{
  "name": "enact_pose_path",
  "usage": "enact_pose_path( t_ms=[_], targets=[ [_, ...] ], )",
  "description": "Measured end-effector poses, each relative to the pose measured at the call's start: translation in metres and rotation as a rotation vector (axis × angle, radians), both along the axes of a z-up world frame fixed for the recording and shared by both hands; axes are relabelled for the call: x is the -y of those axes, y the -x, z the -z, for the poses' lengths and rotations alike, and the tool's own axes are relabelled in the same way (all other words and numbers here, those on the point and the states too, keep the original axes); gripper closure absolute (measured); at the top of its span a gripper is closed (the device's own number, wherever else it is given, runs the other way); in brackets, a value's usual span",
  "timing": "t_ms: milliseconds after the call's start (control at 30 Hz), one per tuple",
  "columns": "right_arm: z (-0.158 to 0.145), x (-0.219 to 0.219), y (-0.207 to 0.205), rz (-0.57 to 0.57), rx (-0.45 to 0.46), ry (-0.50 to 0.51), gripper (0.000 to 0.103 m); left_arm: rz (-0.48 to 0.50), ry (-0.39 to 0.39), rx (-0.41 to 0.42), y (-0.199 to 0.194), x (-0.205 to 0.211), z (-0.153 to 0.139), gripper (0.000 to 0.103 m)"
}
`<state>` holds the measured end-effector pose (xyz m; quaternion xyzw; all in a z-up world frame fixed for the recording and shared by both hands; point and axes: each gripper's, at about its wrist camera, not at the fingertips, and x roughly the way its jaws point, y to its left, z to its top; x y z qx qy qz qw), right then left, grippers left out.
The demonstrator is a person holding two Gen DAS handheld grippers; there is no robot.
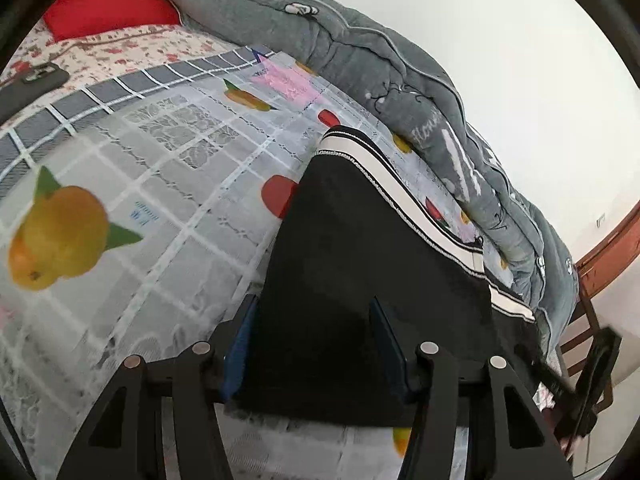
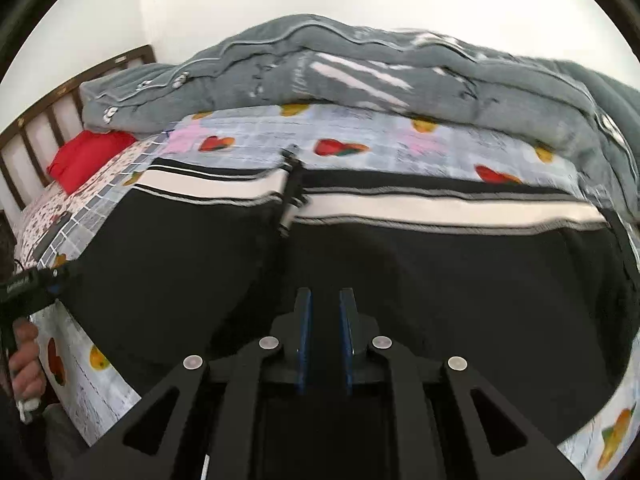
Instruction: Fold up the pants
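Black pants (image 1: 360,248) with a white side stripe (image 1: 404,196) lie flat on the bed. My left gripper (image 1: 316,308) is open, its blue-padded fingers (image 1: 240,344) spread over the near end of the pants. In the right wrist view the pants (image 2: 440,280) spread wide, with the white stripe (image 2: 440,208) along the far edge. My right gripper (image 2: 325,296) hovers over the black cloth with its jaws close together and a narrow gap between the pads; nothing shows between them. The left gripper (image 2: 24,284) shows at the left edge in a hand.
A fruit-print sheet (image 1: 120,200) covers the bed. A grey quilt (image 1: 360,52) is bunched along the wall side, also in the right wrist view (image 2: 360,64). A red pillow (image 1: 104,4) and a dark phone (image 1: 28,88) lie toward the headboard (image 2: 48,120).
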<state>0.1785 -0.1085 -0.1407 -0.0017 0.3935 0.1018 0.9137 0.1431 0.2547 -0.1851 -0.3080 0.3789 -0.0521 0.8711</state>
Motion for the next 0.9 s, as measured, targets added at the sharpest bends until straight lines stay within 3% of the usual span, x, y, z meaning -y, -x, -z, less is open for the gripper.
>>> enact_pose_path(
  t_ms=[233, 367, 633, 900],
  targets=[
    [0.007, 0.018, 0.003, 0.033, -0.017, -0.050, 0.089, 0.034, -0.033, -0.004, 0.025, 0.002, -0.001, 0.054],
    [0.009, 0.019, 0.007, 0.026, -0.007, -0.064, 0.089, 0.033, -0.014, 0.014, 0.047, 0.003, 0.000, 0.054],
    [0.007, 0.029, 0.020, 0.030, -0.007, -0.087, 0.089, 0.000, 0.054, 0.002, 0.015, 0.003, 0.005, 0.054],
    [0.002, 0.059, 0.042, 0.082, 0.031, 0.025, 0.088, -0.041, 0.041, -0.004, 0.006, 0.013, 0.005, 0.054]
  ],
)
